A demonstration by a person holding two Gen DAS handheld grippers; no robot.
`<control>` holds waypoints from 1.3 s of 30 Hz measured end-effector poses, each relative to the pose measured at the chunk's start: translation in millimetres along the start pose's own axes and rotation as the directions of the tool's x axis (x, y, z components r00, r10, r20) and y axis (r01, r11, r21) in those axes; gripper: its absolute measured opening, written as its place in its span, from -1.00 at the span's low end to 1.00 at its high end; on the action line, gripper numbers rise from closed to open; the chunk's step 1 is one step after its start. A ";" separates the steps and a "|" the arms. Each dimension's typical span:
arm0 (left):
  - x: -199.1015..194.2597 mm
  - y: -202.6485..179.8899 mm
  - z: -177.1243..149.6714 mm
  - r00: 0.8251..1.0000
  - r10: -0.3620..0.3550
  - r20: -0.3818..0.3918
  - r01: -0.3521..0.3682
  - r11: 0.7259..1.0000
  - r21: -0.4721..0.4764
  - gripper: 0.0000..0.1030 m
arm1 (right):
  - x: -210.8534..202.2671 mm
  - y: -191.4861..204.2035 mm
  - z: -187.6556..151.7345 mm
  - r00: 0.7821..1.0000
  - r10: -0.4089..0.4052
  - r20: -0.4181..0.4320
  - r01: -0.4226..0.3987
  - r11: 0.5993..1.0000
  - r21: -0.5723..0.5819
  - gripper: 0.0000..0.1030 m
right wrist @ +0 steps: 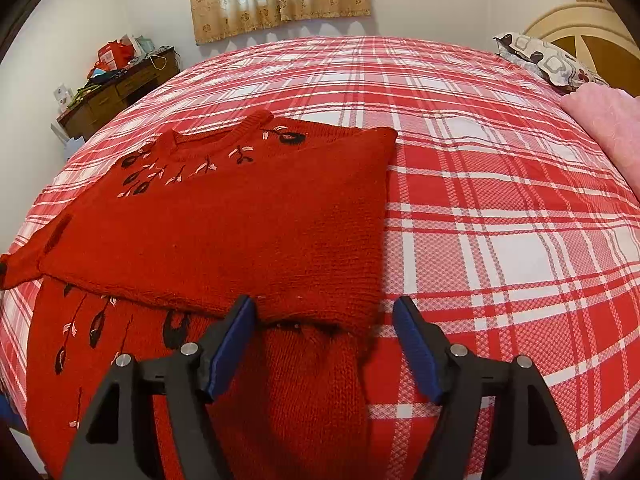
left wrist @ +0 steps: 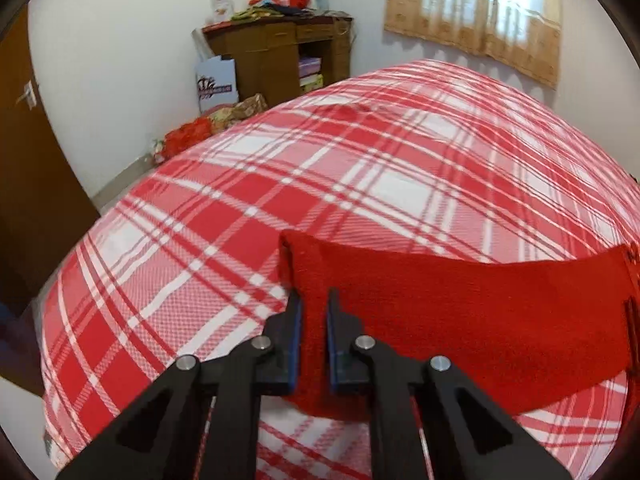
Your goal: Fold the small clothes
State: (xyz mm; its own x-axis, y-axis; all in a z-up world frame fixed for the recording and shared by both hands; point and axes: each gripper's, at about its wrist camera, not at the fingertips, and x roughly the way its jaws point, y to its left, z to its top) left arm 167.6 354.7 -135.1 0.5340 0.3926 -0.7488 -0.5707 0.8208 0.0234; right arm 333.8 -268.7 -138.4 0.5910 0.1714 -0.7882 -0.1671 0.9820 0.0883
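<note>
A small red knit sweater (right wrist: 248, 220) with black and pink embroidery lies on the red-and-white plaid bed (right wrist: 500, 200). Its right side is folded over the body. My left gripper (left wrist: 314, 300) is shut on the red sleeve (left wrist: 460, 312) and holds it lifted and stretched above the bed. My right gripper (right wrist: 324, 308) is open, its jaws wide apart on either side of the sweater's near folded edge, holding nothing.
A brown wooden cabinet (left wrist: 280, 52) with clutter on top stands by the wall, with bags (left wrist: 216, 84) on the floor beside it. A brown door (left wrist: 24, 160) is at the left. A patterned pillow (right wrist: 544, 60) and a pink blanket (right wrist: 608, 120) lie at the bed's head.
</note>
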 end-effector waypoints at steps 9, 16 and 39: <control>-31.5 9.4 25.4 0.998 -0.051 0.033 0.053 0.997 -0.063 -0.85 | 0.2 -0.1 0.1 1.000 0.000 0.000 0.000 1.000 0.001 0.47; -65.7 8.2 49.3 0.993 -0.093 0.080 0.100 0.990 -0.095 -0.86 | 0.3 -0.7 -0.6 1.000 0.001 0.002 -0.001 1.000 0.005 0.51; -180.0 -144.6 103.4 0.884 -0.413 0.217 0.409 0.910 0.064 -0.86 | -46.9 -22.2 7.0 0.970 0.039 0.239 -0.068 0.991 0.118 0.55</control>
State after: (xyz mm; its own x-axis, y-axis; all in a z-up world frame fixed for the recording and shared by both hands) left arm 218.5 208.3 64.7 0.8433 0.0979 -0.5284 -0.2607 0.9344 -0.2428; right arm 315.3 -298.0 -99.2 0.7554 0.2233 -0.6160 -0.1132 0.9705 0.2130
